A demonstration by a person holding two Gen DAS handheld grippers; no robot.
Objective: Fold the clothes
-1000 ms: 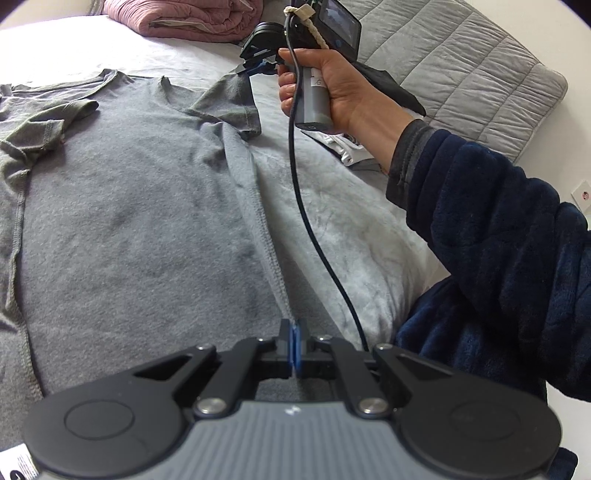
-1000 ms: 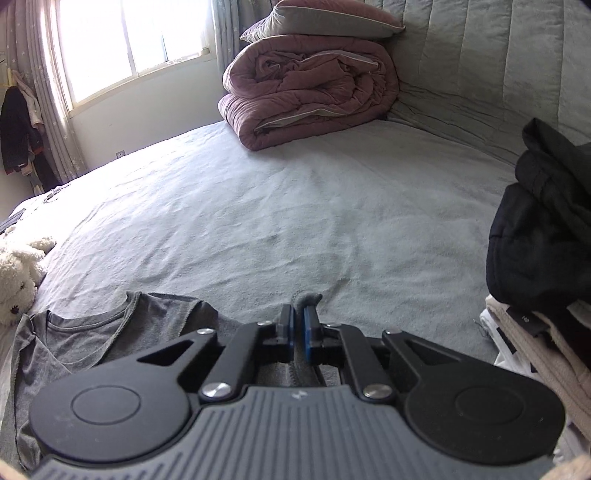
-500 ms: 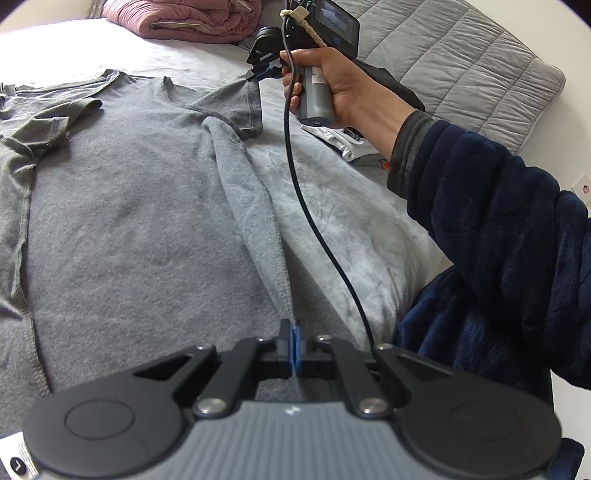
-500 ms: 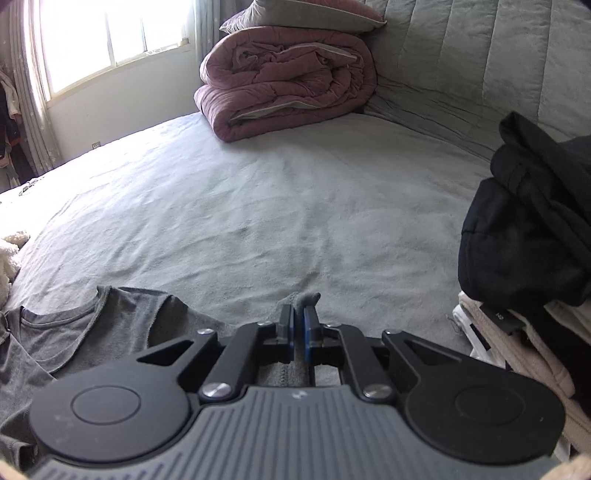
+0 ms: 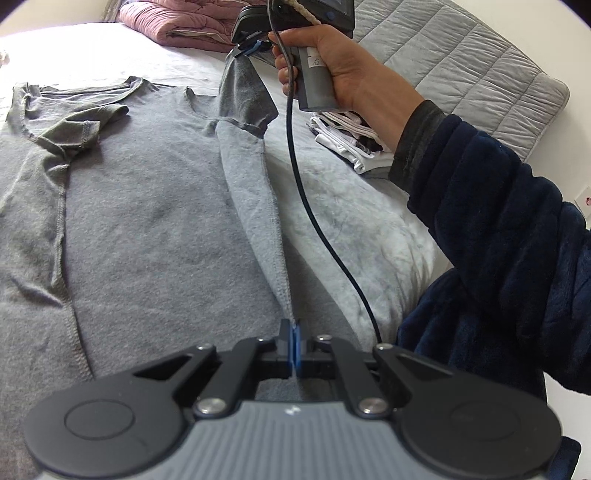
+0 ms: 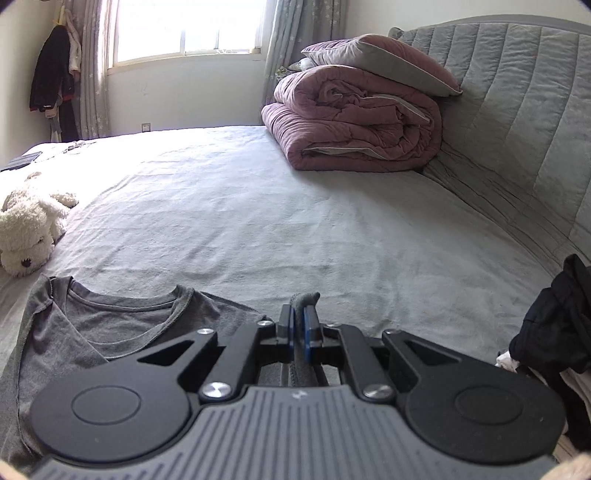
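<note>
Daylight came through 1 bright window [image 6: 184,29] with pale patterned curtains [image 6: 92,92] on either side. A wide bed [image 6: 277,221] with a grey sheet filled the room, its quilted grey headboard [image 6: 517,92] along the right. Dark clothes [image 6: 51,74] hung in the left corner against the white wall [image 6: 177,99]

Ahead of me the bed [image 6: 295,229] lies under a pale grey cover. At its far end sits a rolled mauve quilt [image 6: 354,125] with a pillow [image 6: 380,62] resting on top — both against the quilted grey headboard [image 6: 517,110]. A white plush dog [image 6: 29,229] lies at the left edge. To my right a black garment [image 6: 554,325] is heaped over pale folded cloth [image 5: 351,136]. Behind the bed — a bright window [image 6: 184,29], patterned curtains [image 6: 92,74] and dark clothes hanging in the corner [image 6: 51,74].
</note>
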